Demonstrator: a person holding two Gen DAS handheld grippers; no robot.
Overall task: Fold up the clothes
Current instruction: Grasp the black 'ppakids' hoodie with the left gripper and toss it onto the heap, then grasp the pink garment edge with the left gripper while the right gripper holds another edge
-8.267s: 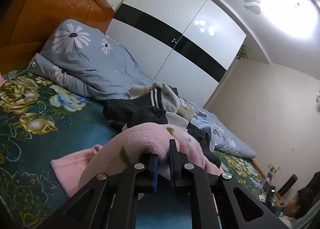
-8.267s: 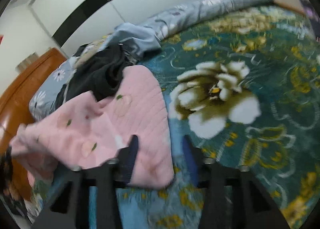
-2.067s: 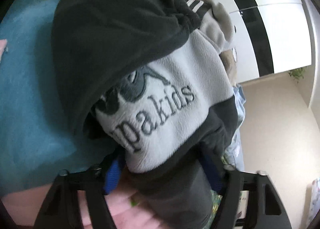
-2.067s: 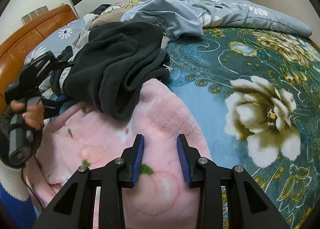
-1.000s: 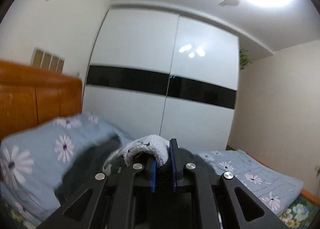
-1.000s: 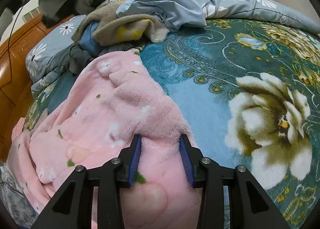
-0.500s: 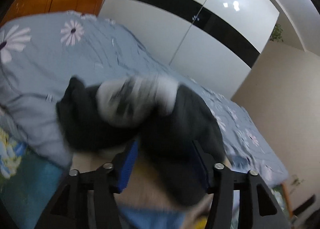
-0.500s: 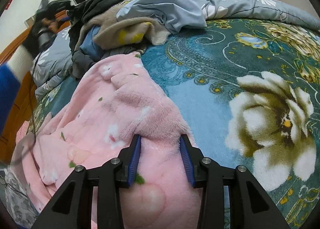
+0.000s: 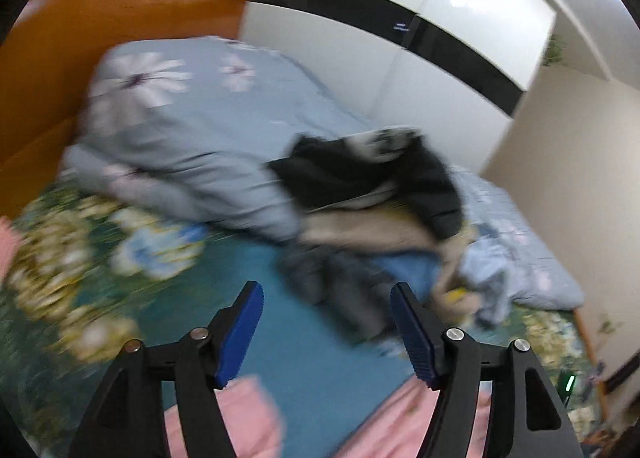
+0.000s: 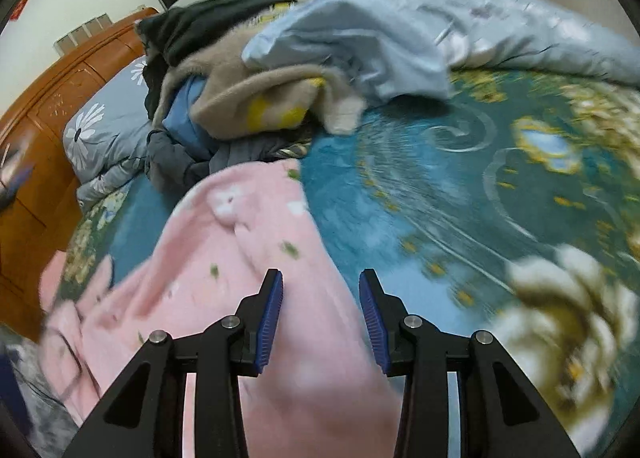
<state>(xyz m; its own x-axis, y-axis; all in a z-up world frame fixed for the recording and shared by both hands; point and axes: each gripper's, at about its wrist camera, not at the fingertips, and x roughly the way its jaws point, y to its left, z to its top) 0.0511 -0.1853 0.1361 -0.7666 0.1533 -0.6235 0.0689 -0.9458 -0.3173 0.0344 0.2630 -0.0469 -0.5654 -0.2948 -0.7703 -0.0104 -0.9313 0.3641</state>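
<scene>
Left wrist view, blurred: the left tool (image 9: 326,328) is empty, its jaws spreading, above the floral bed (image 9: 280,342). A dark garment (image 9: 368,177) tops the clothes pile (image 9: 372,242) ahead.

Right wrist view: the right tool (image 10: 320,316) hangs partly spread over the pink fleece garment (image 10: 224,278) lying on the bed; whether its pads touch the fleece is unclear.

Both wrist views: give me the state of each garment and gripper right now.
Left gripper: jaws opening, nothing between them.
Right gripper: open, pink fleece between the pads, not visibly pinched.
Pink fleece: spread unfolded, rumpled on the bed.
Dark hoodie: crumpled on top of the pile.
Beige garment: bunched in the pile.
Pale blue garment: rumpled, draped over the pile.
</scene>
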